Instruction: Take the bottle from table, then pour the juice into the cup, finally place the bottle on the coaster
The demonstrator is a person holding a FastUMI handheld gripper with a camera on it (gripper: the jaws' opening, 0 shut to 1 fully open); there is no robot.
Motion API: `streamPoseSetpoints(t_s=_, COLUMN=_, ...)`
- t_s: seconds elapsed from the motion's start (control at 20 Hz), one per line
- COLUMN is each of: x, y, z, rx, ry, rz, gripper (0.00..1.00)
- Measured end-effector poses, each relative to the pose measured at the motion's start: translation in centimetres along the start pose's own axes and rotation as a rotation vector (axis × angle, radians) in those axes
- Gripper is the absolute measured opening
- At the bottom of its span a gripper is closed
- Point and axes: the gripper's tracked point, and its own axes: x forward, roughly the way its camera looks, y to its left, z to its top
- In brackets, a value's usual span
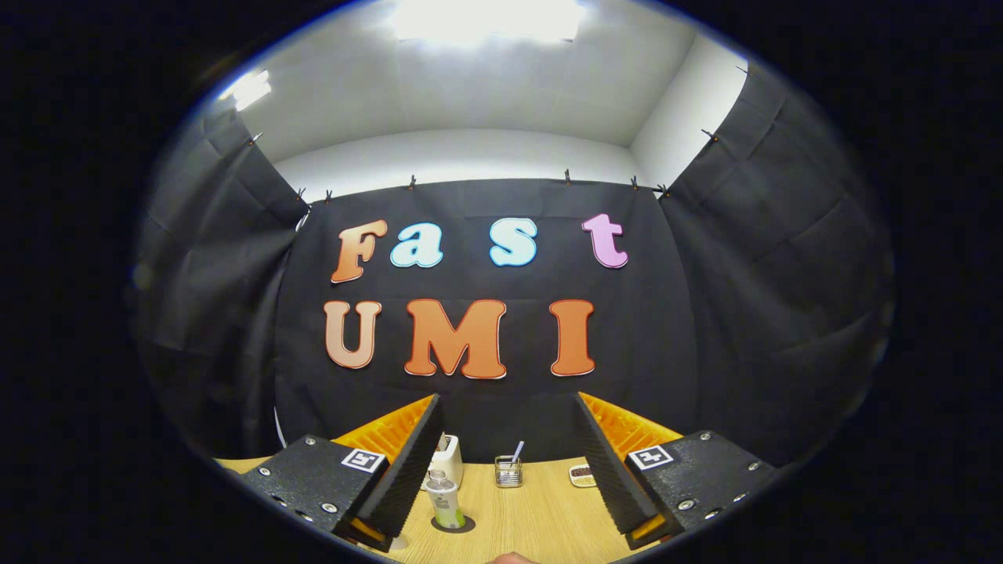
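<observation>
Black cloth backs a pale wooden bench [541, 517] where the small clear plastic bottle with green label [445, 501] stands upright on a dark round coaster [458, 525], just ahead of the wide-open, empty tool [501, 478]; likely light, slippery, best gripped mid-body.

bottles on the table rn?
1: the bottle stands on a dark coaster, between the open gripper's fingers near the left one. Fingers may hide others.
</observation>
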Motion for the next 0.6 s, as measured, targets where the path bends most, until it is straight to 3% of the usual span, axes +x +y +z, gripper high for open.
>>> streamPoseSetpoints(t_s=0.6, x=-0.4, y=-2.3, z=-1.0, rx=0.035, ry=0.02, rz=-0.041, gripper=0.97)
